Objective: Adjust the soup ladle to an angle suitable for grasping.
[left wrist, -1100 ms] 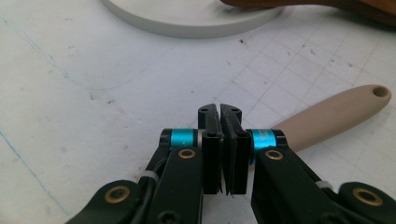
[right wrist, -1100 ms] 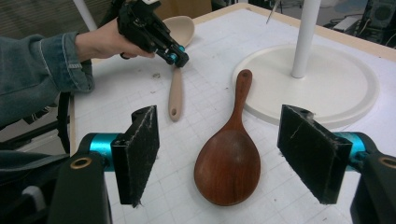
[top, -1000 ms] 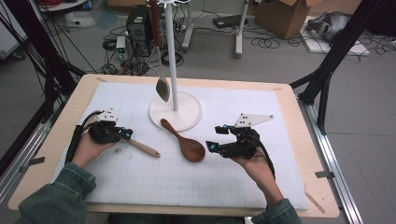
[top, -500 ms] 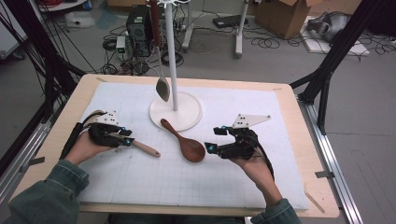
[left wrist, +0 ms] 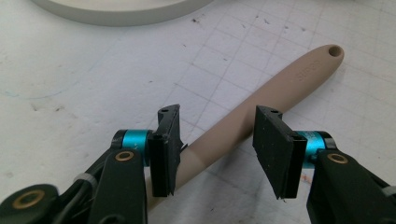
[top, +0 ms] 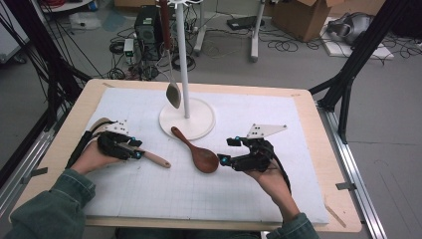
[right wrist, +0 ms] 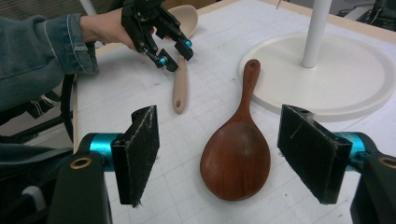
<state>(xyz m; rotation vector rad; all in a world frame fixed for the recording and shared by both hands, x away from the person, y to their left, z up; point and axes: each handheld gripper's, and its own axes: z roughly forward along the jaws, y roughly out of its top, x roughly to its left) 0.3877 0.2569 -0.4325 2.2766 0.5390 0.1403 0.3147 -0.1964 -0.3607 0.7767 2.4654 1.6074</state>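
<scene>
1. Table (top: pixel 74 117): carries a white gridded mat (top: pixel 278 149).
2. Stand (top: pixel 187 118): white disc base and pole near the mat's far edge; a metal spoon (top: pixel 172 92) hangs beside the pole.
3. Wooden spoon (top: pixel 196 149): dark, flat on the mat, handle tip touching the stand base, bowl just ahead of the right gripper (top: pixel 225 160).
4. Right gripper: jaws wide, bowl in front of them, untouched.
5. Beige spoon (top: pixel 149 157): pale handle lying on the mat beneath the left gripper (top: pixel 135 150).
6. Left gripper: jaws have just been opening; the handle lies between them, pads off it. The beige spoon appears released, resting on the mat.
</scene>
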